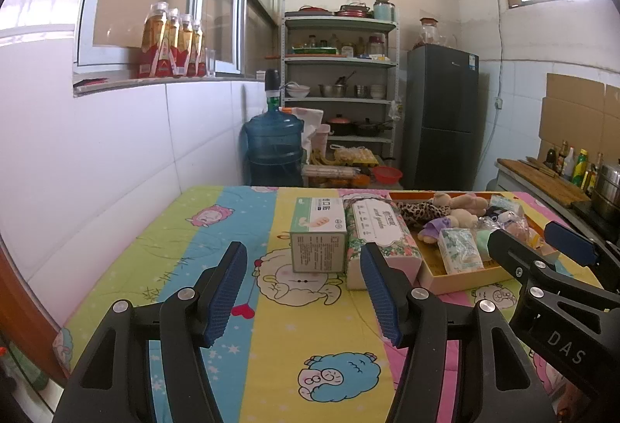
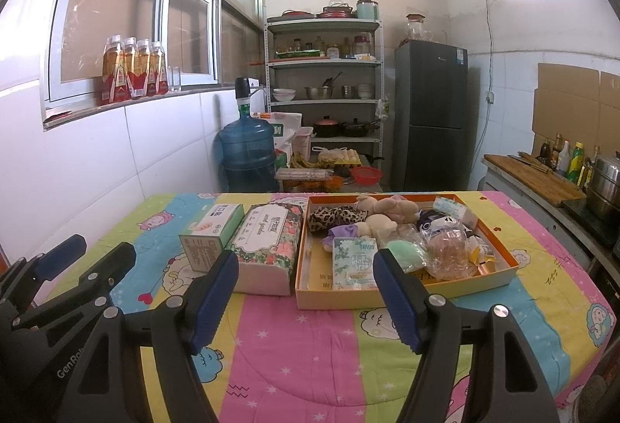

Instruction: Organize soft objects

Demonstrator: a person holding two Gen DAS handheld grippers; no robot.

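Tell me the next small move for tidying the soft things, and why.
Probably ease the right gripper forward toward the tray, aiming at the tissue pack by its near edge. Both grippers hang open and empty short of everything, and that pack lies nearest the right one's fingers, on top and unobstructed.

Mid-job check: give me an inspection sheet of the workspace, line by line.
Surface: cartoon-print quilt covering the table.
Job's things: orange tray holding plush toys, leopard-print cloth, tissue pack, green sponge, wrapped bits.
Clutter: green box and floral tissue box left of the tray.
Grippers: left gripper and right gripper open, empty.
Cables: wall cable.
Surroundings: water jug, shelf, fridge.
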